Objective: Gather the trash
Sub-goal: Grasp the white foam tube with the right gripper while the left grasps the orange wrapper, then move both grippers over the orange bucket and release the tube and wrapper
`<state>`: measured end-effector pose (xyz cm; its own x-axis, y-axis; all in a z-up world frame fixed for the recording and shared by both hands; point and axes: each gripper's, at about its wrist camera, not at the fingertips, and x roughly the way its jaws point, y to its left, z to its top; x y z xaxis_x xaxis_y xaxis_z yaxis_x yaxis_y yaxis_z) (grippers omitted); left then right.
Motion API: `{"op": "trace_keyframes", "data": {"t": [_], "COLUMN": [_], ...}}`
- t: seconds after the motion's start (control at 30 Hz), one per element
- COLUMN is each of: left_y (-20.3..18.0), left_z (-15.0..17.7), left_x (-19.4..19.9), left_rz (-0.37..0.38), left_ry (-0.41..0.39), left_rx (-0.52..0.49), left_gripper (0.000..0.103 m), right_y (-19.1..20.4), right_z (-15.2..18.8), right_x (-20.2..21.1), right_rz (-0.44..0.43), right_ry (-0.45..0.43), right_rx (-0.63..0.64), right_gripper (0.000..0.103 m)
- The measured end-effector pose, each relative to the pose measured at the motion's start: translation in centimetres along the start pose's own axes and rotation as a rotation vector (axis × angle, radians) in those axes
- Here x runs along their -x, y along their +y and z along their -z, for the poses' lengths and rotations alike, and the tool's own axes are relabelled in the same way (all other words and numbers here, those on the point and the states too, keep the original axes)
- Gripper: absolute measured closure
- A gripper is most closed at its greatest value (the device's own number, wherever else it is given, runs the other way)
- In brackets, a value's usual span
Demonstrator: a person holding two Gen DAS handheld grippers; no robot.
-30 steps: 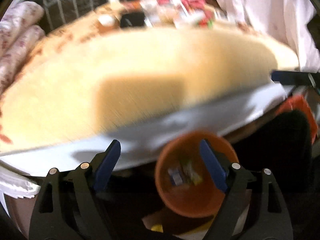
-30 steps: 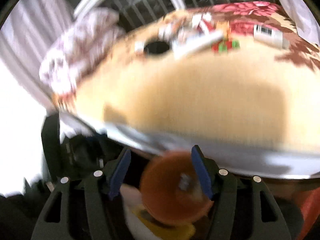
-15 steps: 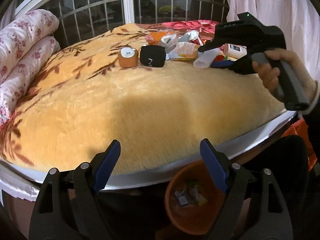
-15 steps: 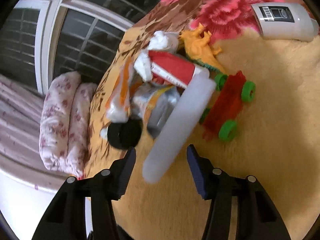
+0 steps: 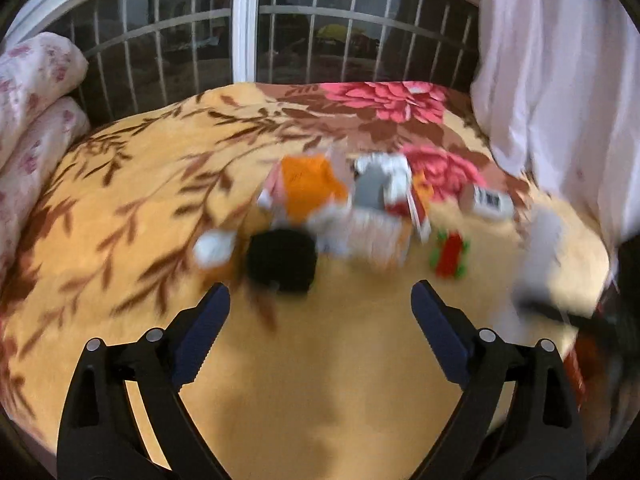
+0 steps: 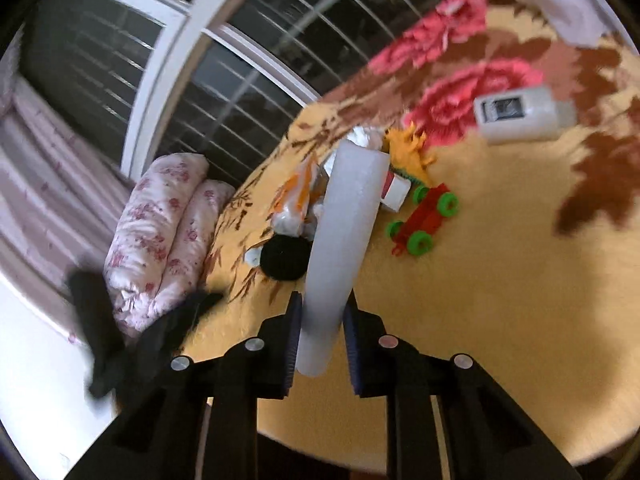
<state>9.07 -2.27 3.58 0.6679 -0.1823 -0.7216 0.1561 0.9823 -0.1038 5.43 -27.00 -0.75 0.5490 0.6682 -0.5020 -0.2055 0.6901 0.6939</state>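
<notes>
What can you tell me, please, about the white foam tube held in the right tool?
The foam tube is a long, plain white cylinder with a matte, slightly grainy surface that looks like soft foam. The right tool is shut on it near its lower end, both blue pads pressing its sides, with a short stub below them. It points away from the camera, tilted slightly right, above the yellow blanket. Its far end overlaps the trash pile; whether it touches that is unclear.

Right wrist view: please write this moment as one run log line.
right gripper: shut on white foam tube | left gripper: opening, nothing between jaws | blanket: wrapper pile left
</notes>
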Motion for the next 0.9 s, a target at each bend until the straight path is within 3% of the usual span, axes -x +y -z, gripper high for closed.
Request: {"op": "trace_keyframes", "data": {"t": [0.13,0.37,0.43,0.47,0.5,0.53,0.7,0.9], "left_y": [-0.6,-0.9,-0.7,-0.4,0.0,0.2,0.8,0.1], "left_z": [-3.5,-6.0,-6.2,-6.2,-6.3,-6.3,-6.0,-3.9], "left_x": [-4.7,-11.1,-11.8,-11.8,-11.6,-11.3,-7.2,1.8], "left_rz": [-0.030,-0.152,-0.169,-0.155,-0.143,-0.135,-0.102,-0.032], "left_ry": [0.063,0.162,0.173,0.176,0.169,0.166,0.081,-0.082], "left_rx": [0.013,-0.013,-0.014,-0.002,0.015,0.025,0.046,0.027], "left_gripper": [0.013,0.014,0.045,0.049,0.063,0.068,0.071,0.072], "right_y": [0.0,-0.9,-1.1,-1.1,-1.2,-1.2,-0.5,2.0], "right_z": [1.5,2.2,2.2,2.2,2.2,2.4,2.7,3.4], "right_x": [2.6,2.9,2.7,2.4,2.3,2.2,2.2,2.8], "right_rz": [0.077,0.081,0.081,0.078,0.078,0.077,0.074,0.076], "right_ry": [-0.043,-0.025,-0.023,-0.019,-0.019,-0.020,-0.023,-0.036], "right_rx": [0.077,0.104,0.105,0.107,0.104,0.103,0.115,0.173], "right_gripper": [0.083,0.083,0.083,0.083,0.083,0.083,0.083,0.083]}}
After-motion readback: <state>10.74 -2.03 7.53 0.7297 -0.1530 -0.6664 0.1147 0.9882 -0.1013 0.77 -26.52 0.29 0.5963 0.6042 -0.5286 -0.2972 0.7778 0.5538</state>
